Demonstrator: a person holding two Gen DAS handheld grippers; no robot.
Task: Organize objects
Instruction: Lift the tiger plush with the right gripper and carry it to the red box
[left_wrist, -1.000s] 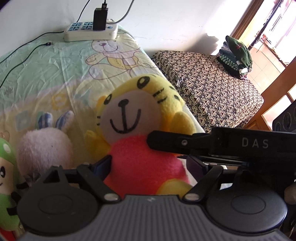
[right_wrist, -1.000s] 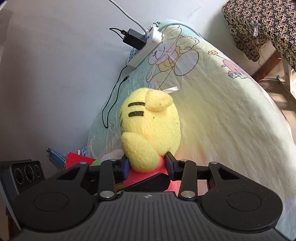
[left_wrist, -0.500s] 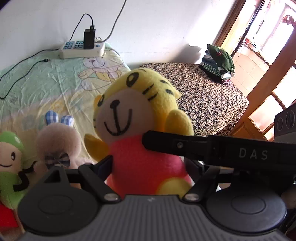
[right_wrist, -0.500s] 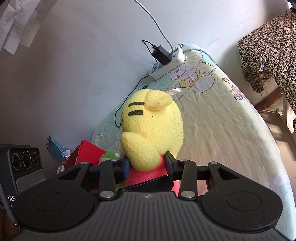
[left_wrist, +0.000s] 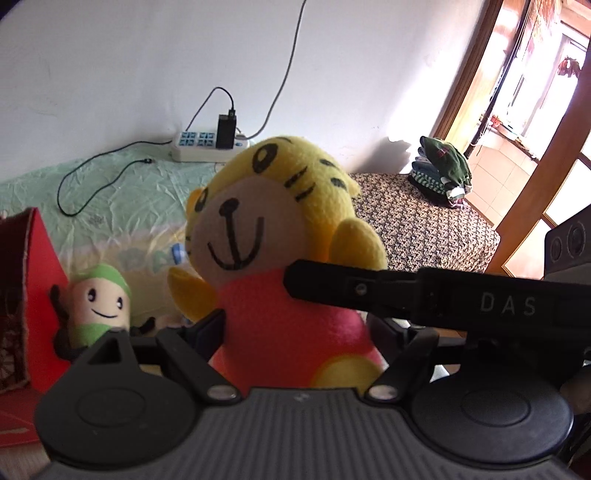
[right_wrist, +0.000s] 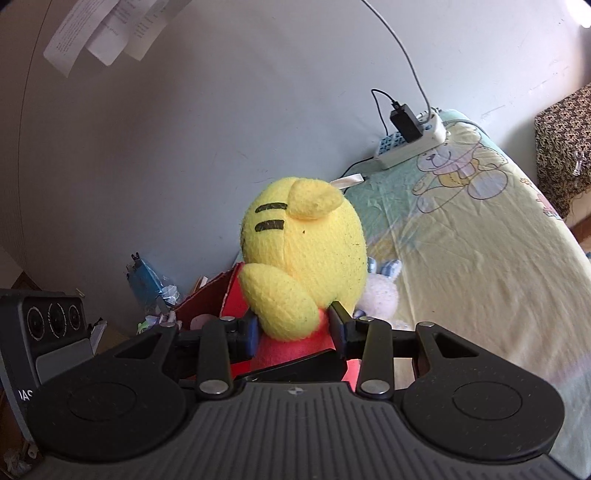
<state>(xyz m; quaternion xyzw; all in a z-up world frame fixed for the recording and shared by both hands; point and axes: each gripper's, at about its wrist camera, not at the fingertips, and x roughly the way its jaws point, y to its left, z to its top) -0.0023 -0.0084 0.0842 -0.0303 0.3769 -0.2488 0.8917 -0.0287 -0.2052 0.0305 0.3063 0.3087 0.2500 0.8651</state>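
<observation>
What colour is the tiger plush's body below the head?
Pinkish red, with yellow arms and feet; the tiger plush shows it best in the left wrist view.

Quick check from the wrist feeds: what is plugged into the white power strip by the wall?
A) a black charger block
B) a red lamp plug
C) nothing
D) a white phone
A: a black charger block stands in the white power strip on the bed, a thin cable running from it.
</observation>
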